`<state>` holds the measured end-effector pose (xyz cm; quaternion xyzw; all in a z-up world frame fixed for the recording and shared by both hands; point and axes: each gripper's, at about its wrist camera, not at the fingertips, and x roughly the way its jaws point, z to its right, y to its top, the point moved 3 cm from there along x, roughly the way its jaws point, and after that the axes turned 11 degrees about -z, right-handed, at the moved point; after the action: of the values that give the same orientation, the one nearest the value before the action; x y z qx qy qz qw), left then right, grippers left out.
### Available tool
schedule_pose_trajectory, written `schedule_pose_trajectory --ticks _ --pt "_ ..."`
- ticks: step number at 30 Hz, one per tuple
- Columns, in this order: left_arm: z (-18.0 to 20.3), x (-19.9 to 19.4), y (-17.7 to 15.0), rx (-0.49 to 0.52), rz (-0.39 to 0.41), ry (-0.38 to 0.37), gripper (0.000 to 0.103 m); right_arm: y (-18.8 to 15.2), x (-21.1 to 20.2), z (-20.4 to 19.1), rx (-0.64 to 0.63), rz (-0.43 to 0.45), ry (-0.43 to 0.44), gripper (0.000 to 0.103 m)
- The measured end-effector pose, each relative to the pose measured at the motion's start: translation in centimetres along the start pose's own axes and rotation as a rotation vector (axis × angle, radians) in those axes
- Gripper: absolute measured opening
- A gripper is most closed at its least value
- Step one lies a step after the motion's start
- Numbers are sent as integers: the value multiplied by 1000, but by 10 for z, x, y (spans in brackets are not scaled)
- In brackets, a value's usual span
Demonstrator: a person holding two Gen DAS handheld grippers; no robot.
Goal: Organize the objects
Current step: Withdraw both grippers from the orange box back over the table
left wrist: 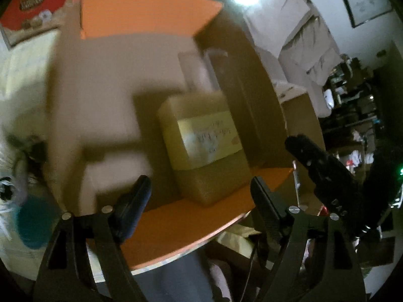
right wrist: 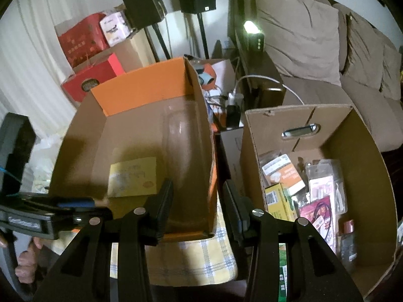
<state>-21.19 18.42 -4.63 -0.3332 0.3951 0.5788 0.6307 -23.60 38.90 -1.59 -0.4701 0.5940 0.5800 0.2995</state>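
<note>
left wrist view: the left gripper [left wrist: 201,198] hangs over the near edge of the orange-flapped cardboard box [left wrist: 156,10], pointing steeply down into it. its jaws stand spread wide with nothing between them. the tan packet with the yellow label [left wrist: 206,143] lies on the box floor straight ahead of the jaws, just beyond their tips and apart from both pads. the packet leans against the box's right wall, its long axis running away from the camera, so the label faces up and slightly left. behind it a clear plastic item [left wrist: 199,70] stands by the same wall, too blurred to name. the right gripper [left wrist: 325,173] shows as a dark shape outside the box's right wall.

right wrist view: the right gripper [right wrist: 197,201] hovers astride that right wall, one finger inside the orange-flapped box, the other over the gap toward the second cardboard box [right wrist: 297,115]. its jaws are partly spread and pinch nothing. the yellow-labelled packet [right wrist: 133,177] lies to the lower left of these jaws, closer to the left gripper [right wrist: 50,209] that enters from the left edge. the second box, on the right, holds a heap of small packaged goods [right wrist: 314,191], which lie to the right of the jaws and below them.

judging by this layout, the packet looks already placed, and the right gripper is the nearer one to the heap still to be sorted; its next reach would go right and down.
</note>
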Motion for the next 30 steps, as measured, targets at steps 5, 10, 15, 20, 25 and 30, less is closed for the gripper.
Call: schedule_pose_trajectory --ticks 5,10,15,20,25,30 --pt "-2 -31 0 17 110 88 83 2 -11 -11 -20 21 -1 49" --pt "-7 -51 -4 11 220 185 85 6 -17 -24 -45 35 5 60" --pt "-17 -66 -11 30 272 265 86 12 -21 -42 -69 46 25 68" --pt "-34 -83 -24 38 317 316 91 16 -21 -68 -111 50 39 75" --pt "-63 -100 -39 8 340 323 91 18 -20 -99 -165 51 60 79" --pt "-99 -116 -52 -44 373 355 91 15 -14 -135 -233 43 88 79"
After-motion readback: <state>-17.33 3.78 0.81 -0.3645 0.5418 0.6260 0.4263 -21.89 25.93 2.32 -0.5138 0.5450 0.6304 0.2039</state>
